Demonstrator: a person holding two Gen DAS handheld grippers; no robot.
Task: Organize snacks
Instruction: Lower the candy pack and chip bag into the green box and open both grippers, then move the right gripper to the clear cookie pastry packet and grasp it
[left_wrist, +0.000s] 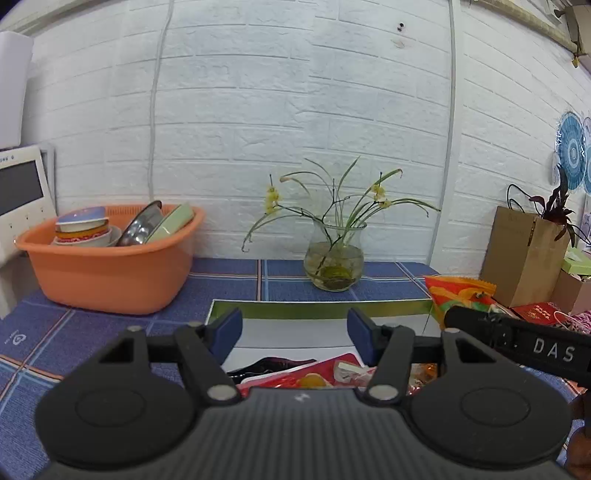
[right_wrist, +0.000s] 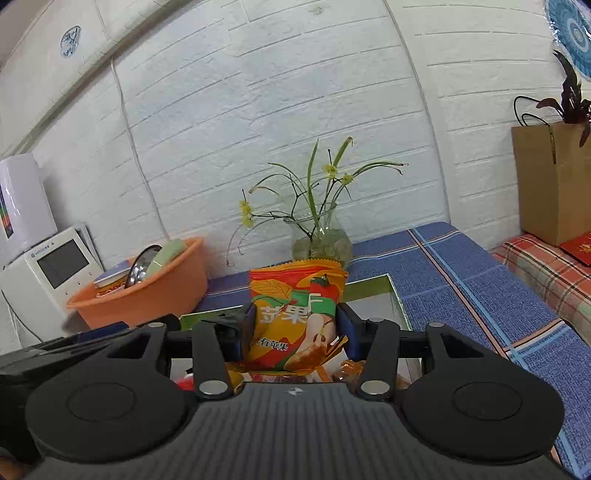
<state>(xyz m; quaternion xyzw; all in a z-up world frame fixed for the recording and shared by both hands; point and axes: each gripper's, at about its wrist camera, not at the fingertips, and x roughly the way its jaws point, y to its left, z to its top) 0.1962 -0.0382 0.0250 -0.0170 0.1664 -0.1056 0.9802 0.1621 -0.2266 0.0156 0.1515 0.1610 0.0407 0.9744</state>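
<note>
From the left wrist, the left gripper (left_wrist: 294, 325) stands open and empty above the box (left_wrist: 317, 309), just in front of the glass vase (left_wrist: 334, 254); keep it clear of the loose snacks (left_wrist: 314, 374) below.

From the right wrist, the right gripper (right_wrist: 295, 330) clamps the orange apple-snack packet (right_wrist: 295, 314) upright over the same box, in front of the vase. Lower it level before letting go.

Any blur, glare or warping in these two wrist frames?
Left wrist: sharp, brick wall bows from fisheye, dark vignette corners, mild shine on the box rim. Right wrist: stronger tilt and bowing, snack bag print legible, no motion blur.
</note>
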